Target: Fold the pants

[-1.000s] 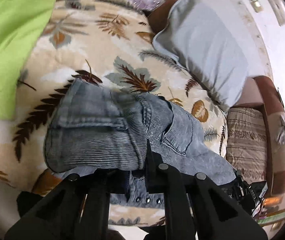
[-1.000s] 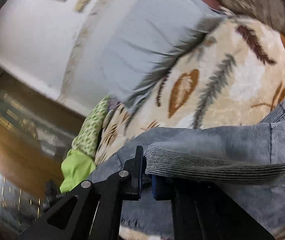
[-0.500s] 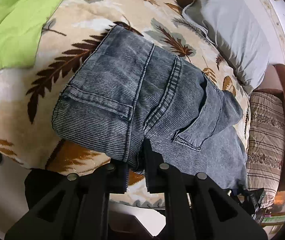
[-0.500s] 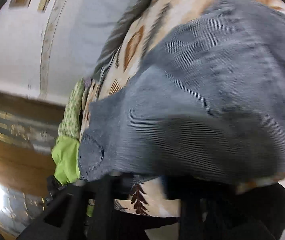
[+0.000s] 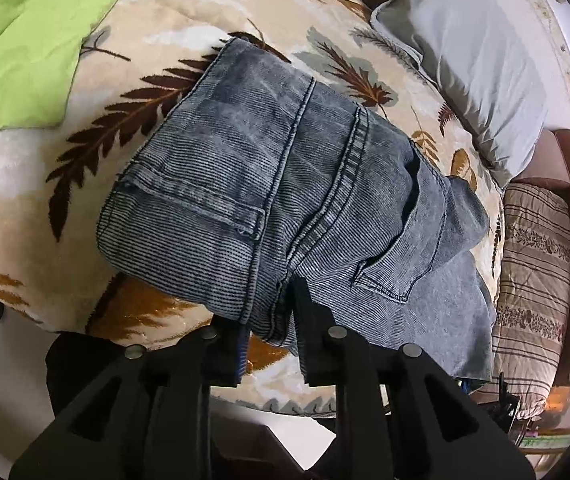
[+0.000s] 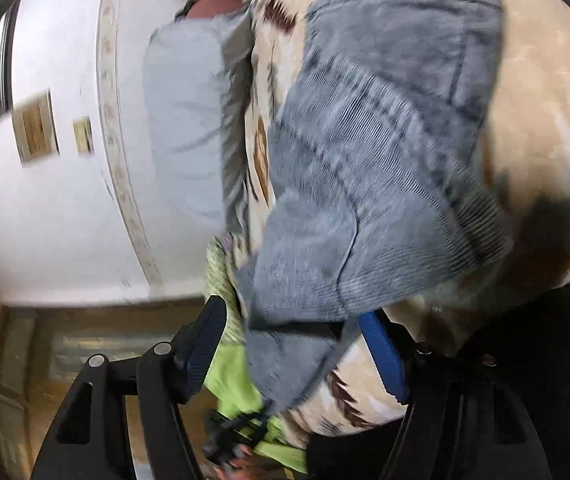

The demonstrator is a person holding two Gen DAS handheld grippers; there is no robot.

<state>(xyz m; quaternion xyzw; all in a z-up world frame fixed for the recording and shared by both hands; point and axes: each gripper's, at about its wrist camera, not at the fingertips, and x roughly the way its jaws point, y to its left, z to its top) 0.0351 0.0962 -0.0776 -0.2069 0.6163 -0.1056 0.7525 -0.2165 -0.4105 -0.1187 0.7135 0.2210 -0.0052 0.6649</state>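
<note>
Folded into a thick denim bundle, the pants point(image 5: 285, 200) on the leaf-print blanket point(image 5: 173, 32) of the bed, near the bed's front edge, well short of the grey pillow point(image 5: 469, 52) and beside the green cover point(image 5: 25, 32). Hem and back pocket uppermost; a looser layer spilling out on the side toward the striped cushion point(image 5: 537, 272).

Left gripper point(image 5: 271, 320): jaws narrowly apart around the bundle's near edge, denim sitting in the gap; whether pinched or just released, cannot tell for sure, though a gap shows on one side. Right gripper point(image 6: 297, 344): jaws spread wide, a drooping flap of cloth hanging between them, not clamped; view blurred.

Judged step: fold laid down, release in hand. Task looks nearly done, save for the untidy loose layer.

Next move likely calls for drawing both grippers straight back toward the bed's front edge without dragging the top layer, then tucking or smoothing the spilling flap so the stack lies square.
</note>
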